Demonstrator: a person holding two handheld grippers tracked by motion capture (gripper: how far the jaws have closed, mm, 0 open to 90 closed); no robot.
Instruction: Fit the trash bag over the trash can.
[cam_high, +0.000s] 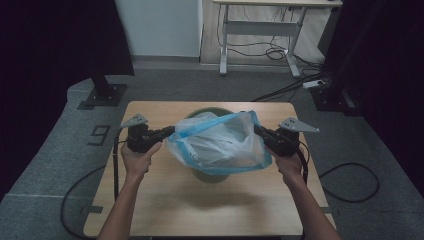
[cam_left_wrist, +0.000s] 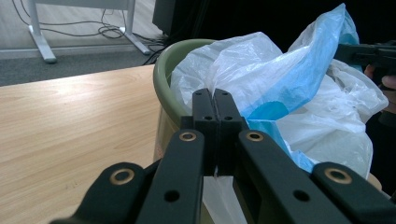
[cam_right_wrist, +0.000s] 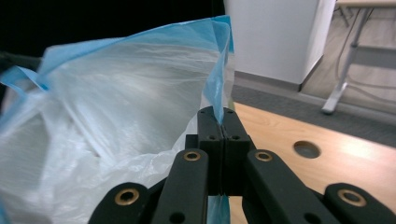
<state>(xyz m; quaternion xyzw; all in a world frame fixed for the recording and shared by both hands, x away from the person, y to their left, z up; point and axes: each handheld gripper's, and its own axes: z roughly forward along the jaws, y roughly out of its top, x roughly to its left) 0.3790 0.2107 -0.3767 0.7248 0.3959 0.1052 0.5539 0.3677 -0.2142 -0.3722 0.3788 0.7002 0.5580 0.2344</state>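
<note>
Your left gripper is clamped on the bag's blue-edged rim at its left side; in the left gripper view the jaws meet with only a sliver of film pinched between them. That thin bite is your first risk: pull outward too hard and the plastic may slip free or tear at the pinch.

The bag itself hangs stretched between your two tools, directly over the green bin in the middle of the table, its white body sagging into the mouth. If you spread unevenly, I judge the rim could miss the bin's lip on one side, or the light bin could tip or slide.

Your right gripper is likewise closed on the rim's right corner, the blue hem rising from between its jaws. It holds an edge only, so a jerk could strip it loose.

The table is pale wood with a round hole near the right side. Around it lie grey carpet, trailing cables, a stand base at left, and a white desk frame beyond.
</note>
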